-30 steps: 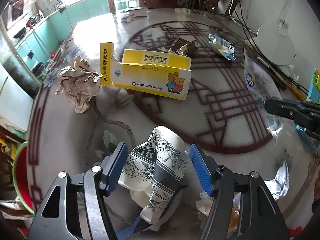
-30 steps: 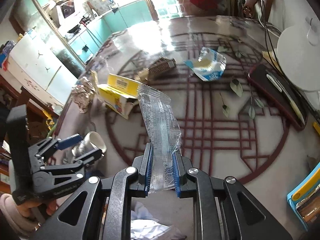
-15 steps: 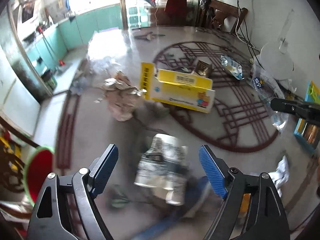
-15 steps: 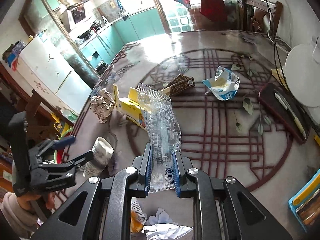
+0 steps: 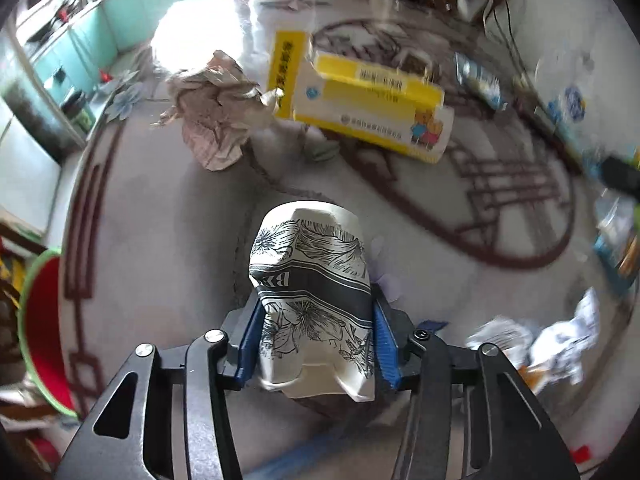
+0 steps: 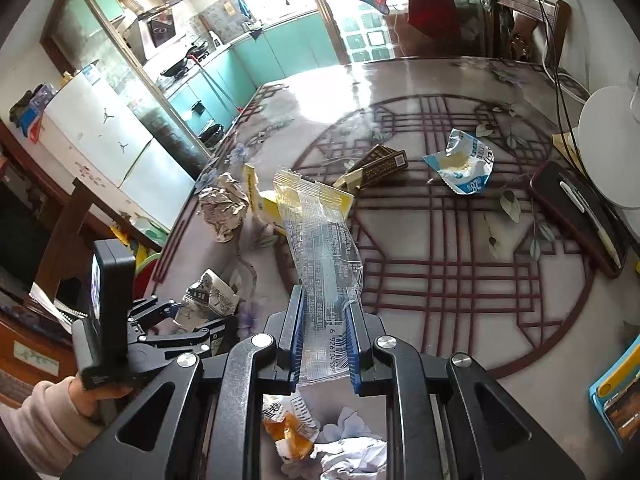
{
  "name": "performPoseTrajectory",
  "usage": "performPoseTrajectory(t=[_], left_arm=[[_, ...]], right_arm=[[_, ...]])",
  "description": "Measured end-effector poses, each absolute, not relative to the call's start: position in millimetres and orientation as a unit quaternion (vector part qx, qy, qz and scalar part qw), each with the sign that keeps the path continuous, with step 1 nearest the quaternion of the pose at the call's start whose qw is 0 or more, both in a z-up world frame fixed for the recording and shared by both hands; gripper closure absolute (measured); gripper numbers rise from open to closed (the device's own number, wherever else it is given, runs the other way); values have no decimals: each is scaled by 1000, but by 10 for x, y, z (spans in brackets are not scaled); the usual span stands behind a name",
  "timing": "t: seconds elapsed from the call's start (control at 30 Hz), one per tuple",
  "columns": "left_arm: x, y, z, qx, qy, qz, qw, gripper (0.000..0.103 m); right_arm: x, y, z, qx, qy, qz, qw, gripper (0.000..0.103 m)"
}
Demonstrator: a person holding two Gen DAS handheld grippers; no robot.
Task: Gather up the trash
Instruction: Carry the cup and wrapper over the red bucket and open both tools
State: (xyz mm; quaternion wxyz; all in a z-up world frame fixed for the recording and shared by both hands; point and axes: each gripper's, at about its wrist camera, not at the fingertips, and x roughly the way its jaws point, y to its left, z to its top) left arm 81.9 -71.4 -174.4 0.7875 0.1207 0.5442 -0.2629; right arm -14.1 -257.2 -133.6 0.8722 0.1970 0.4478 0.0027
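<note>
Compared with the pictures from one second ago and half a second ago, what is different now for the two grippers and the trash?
The left gripper, wide open around the crumpled paper cup before, has closed on it and now squeezes it between its blue pads. The right gripper stays shut on the clear plastic wrapper. The yellow box and the crumpled paper ball lie on the table as before.

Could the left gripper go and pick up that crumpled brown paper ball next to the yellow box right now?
Probably not yet. The left gripper has its jaws shut on the crushed floral paper cup, so it has no room for the crumpled brown paper ball, though the tabletop between them looks unobstructed.
</note>
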Motion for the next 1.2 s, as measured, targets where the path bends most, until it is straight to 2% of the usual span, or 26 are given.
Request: performPoseTrajectory(t=[0.37,0.87,1.2], left_arm=[[769,-111,-1108,35,495,-214,841,56],[987,1179,-1115,-23,492,-119,862,55],[1088,1791,-1148,-28,496,-109,861,54]], right_arm=[[65,-2056,-1082,165,437,49,883,87],[477,-823,-1050,105,457,112,876,87],[773,-92,-1144,100,465,127,870,87]])
